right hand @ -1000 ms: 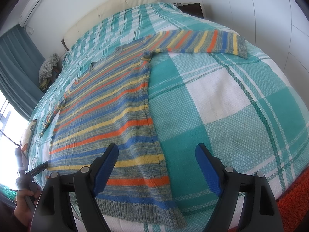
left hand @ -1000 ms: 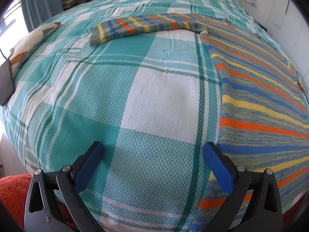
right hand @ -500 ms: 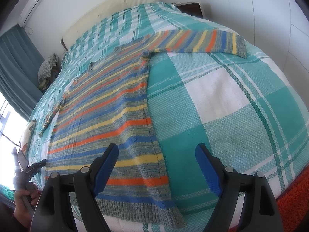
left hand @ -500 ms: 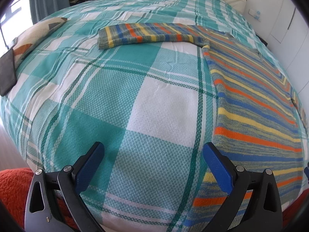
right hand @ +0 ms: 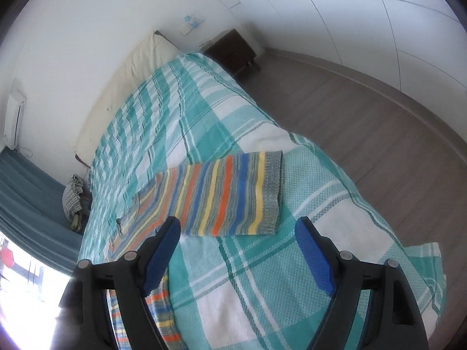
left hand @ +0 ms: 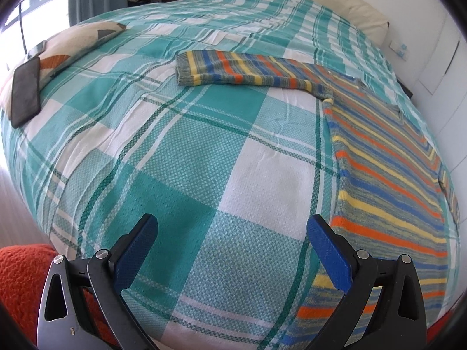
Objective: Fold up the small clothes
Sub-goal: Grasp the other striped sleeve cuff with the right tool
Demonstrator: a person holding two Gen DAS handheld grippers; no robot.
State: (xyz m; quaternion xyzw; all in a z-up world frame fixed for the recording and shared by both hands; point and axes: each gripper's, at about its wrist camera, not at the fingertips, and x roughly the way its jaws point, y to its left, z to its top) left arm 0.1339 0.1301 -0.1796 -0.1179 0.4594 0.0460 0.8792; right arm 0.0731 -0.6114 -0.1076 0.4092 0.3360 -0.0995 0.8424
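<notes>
Both tongs apart, nothing between them: left tongs (left hand: 232, 227) over the plaid bed (left hand: 189, 151), right tongs (right hand: 238, 230) just short of one sleeve's cuff (right hand: 271, 189). Striped sweater (left hand: 388, 175) lies flat on bed, sleeves spread sideways.

The sweater (left hand: 388, 169) is showing orange, yellow, blue and grey stripes with grey ribbed cuffs. The bed's cover (left hand: 204, 151) is displaying a teal, white and dark-green plaid. Both claws' pads (right hand: 316, 258) are showing blue on black frames.
</notes>
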